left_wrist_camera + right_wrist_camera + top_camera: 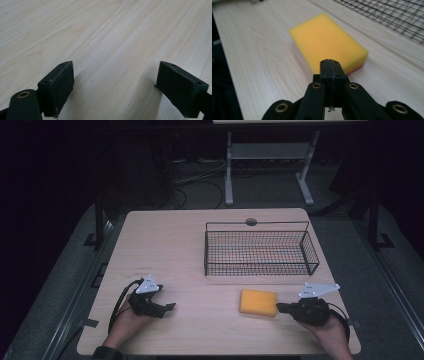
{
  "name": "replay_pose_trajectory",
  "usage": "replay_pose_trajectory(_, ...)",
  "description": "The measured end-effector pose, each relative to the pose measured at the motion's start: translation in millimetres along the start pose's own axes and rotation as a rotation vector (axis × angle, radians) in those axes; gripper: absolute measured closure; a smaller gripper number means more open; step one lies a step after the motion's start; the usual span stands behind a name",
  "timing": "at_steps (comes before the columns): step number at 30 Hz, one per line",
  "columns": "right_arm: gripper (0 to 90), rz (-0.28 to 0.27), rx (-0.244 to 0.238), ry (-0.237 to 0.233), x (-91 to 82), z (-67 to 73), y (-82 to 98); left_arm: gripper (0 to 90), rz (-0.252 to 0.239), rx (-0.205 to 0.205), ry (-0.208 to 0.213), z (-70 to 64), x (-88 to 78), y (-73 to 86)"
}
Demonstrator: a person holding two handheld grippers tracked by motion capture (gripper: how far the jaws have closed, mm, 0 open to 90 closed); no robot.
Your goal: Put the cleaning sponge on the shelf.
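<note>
Hovering just short of the yellow sponge (pixel 258 302), the right gripper (pixel 280 308) has its two black jaws pressed flat together with nothing between them, as the right gripper view makes plain: the pads meet in a single seam, and the sponge (pixel 327 42) lies just beyond their tips. The step in hand looks like the approach to a pick-up, not yet a grasp. The next move would call for the jaws to part wide enough to straddle the block, then come down over it and squeeze. The likely destination is the wire basket (pixel 260 251) standing just behind the sponge on the table (pixel 170 245).

The left gripper (pixel 169 307) rests low at the near left, well apart from the sponge, its jaws spread wide over bare wood (pixel 110 37).

The sponge is a rectangular foam slab with softly rounded corners, a matte yellow top and a thin pink layer showing along its underside. It should compress easily under the pads. The basket is black wire mesh, rectangular, with an open top. The table is pale laminate with a straight wood-grain pattern.
</note>
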State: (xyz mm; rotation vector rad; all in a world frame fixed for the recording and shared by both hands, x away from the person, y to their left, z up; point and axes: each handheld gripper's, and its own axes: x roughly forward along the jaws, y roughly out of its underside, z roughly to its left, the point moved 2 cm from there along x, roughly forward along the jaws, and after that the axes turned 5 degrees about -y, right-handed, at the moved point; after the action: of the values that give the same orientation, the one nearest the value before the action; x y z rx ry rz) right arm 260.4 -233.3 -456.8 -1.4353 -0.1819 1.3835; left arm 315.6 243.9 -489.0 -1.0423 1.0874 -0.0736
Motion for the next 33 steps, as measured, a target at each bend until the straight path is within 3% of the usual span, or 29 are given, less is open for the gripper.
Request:
replay_pose_trajectory(9,89.5,0.022,-0.011,-0.037,6.3,8.8,2.8,13.9,0.000,0.000,0.000,0.0,0.0,0.0)
replay_pose_trajectory(15,89.5,0.051,-0.015,-0.035,12.0,9.0,4.6,13.9,0.000,0.000,0.000,0.0,0.0,0.0)
replay_pose_trajectory(33,89.5,0.060,-0.015,0.034,13.6,-8.1,-1.3,13.9,0.000,0.000,0.000,0.0,0.0,0.0)
